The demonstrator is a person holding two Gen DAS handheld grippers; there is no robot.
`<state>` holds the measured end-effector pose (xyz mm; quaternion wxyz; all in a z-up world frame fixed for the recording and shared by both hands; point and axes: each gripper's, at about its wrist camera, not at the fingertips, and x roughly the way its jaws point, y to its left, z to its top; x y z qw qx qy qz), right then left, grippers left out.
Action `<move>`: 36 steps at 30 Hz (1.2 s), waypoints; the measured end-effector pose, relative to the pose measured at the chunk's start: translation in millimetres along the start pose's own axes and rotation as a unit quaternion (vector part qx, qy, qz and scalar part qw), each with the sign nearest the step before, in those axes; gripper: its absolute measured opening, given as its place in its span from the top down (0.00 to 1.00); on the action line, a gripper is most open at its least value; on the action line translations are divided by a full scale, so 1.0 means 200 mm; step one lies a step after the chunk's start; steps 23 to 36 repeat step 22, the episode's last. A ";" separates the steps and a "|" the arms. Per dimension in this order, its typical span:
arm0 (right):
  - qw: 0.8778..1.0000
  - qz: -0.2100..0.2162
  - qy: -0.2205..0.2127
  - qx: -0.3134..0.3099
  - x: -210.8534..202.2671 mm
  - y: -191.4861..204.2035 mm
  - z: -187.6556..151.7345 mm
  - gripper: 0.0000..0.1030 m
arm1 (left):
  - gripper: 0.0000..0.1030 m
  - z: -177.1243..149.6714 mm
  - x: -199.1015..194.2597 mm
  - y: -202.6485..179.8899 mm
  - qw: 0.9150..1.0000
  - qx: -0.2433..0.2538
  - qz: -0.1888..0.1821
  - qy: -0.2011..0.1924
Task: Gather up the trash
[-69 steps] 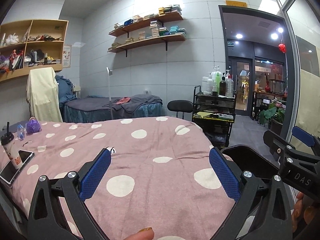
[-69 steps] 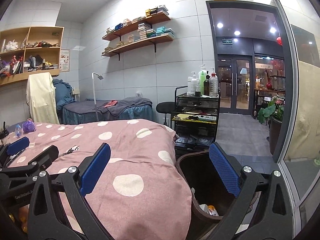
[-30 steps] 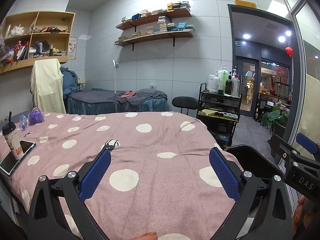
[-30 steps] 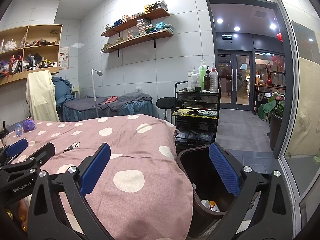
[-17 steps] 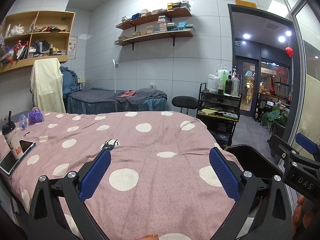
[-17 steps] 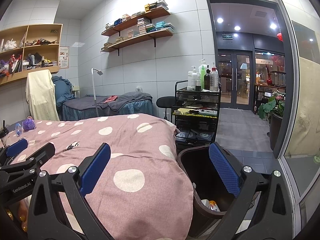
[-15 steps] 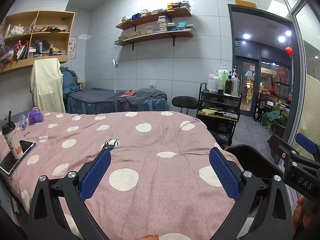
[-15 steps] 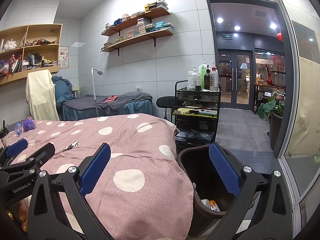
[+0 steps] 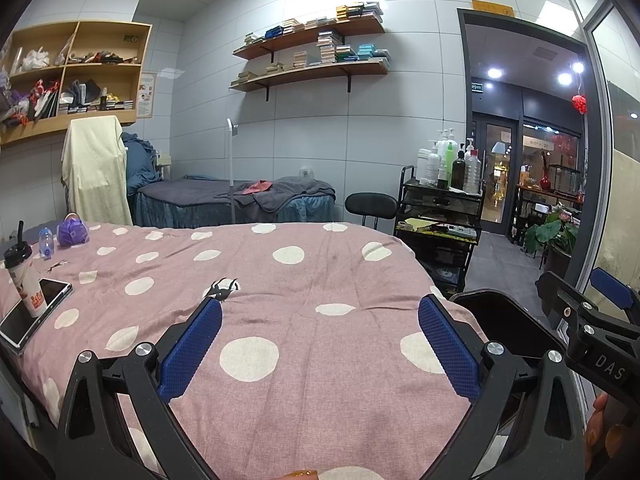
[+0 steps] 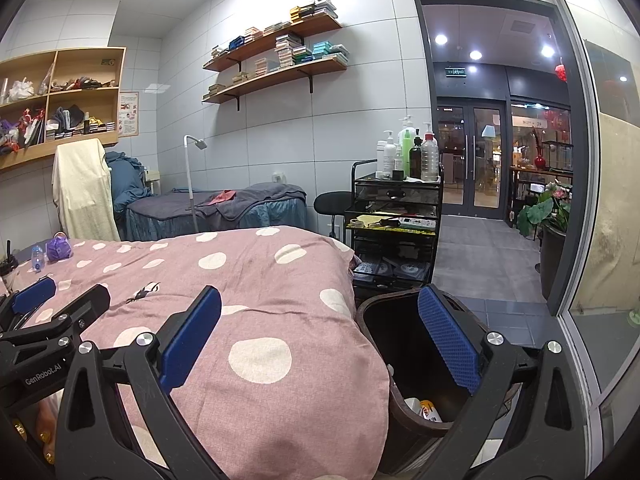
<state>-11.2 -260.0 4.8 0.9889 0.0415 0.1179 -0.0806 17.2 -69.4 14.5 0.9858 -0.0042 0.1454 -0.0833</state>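
Observation:
My left gripper (image 9: 320, 308) hangs open over a pink polka-dot bedcover (image 9: 304, 360), with nothing between its blue pads. On the cover's left side stand a lidded drink cup (image 9: 25, 284) on a phone (image 9: 16, 326), a small bottle (image 9: 46, 242) and a purple crumpled item (image 9: 72, 232). A small black object (image 9: 224, 286) lies near my left fingertip. My right gripper (image 10: 320, 296) is open too, its right finger above a dark trash bin (image 10: 384, 360) beside the bed. Some trash (image 10: 424, 408) lies inside the bin.
A black trolley (image 10: 396, 216) with bottles stands beyond the bin, next to a stool (image 10: 332, 202). A second bed (image 10: 224, 208) and a floor lamp (image 10: 192, 184) are at the back. A glass wall (image 10: 608, 200) and potted plant (image 10: 548, 208) are on the right.
Both views have shifted a little since the earliest frames. Over the last second nothing has visibly moved, and both grippers stay open.

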 end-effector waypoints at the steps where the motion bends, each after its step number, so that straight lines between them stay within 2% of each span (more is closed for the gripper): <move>1: 1.000 0.000 0.000 0.000 0.00 0.00 0.00 0.06 | 0.06 0.00 0.00 0.00 1.000 0.000 0.000 0.000; 36: 1.000 0.000 0.001 -0.001 0.00 0.00 -0.01 0.06 | 0.06 -0.02 0.00 -0.01 1.000 -0.007 -0.001 0.005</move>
